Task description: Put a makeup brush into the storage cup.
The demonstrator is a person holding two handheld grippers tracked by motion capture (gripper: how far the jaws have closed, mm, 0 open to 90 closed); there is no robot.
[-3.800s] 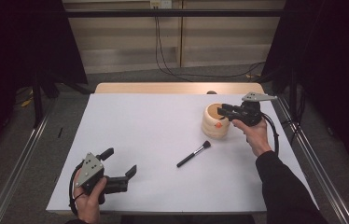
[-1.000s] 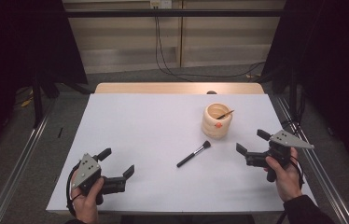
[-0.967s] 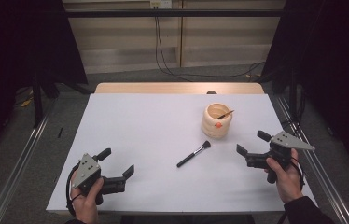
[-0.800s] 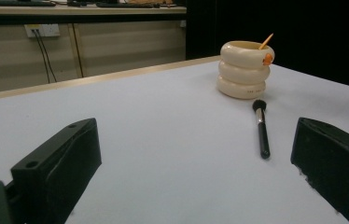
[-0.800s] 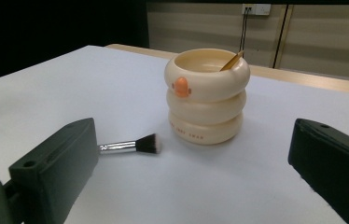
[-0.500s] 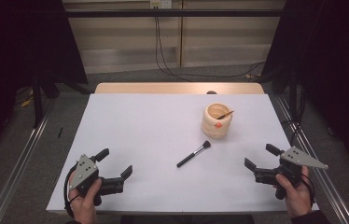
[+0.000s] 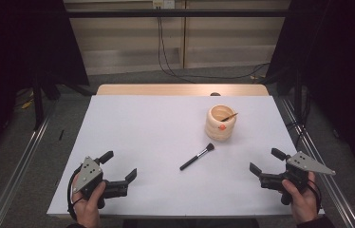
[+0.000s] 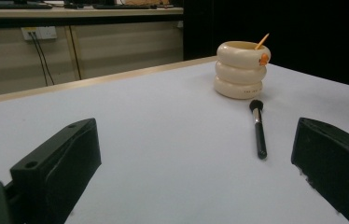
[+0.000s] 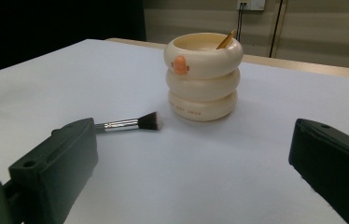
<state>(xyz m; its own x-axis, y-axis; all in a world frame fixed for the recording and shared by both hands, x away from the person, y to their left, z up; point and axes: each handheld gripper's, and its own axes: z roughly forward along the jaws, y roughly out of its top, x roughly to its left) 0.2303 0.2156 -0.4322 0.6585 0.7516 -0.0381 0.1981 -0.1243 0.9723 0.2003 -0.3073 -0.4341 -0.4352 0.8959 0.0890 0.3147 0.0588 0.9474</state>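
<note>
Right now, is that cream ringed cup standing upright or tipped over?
Upright. The cream cup rests on its base on the table, its open rim facing up, with a thin stick leaning inside.

In the right gripper view, a cream ringed holder [image 9: 203,81] with an orange mark stands upright on the white table [image 9: 238,168] beyond the gripper's two wide-apart black jaws, a slim stick [image 9: 225,39] leaning inside it, and a makeup brush [image 9: 130,123] lies just left of its base, bristles toward it.
</note>
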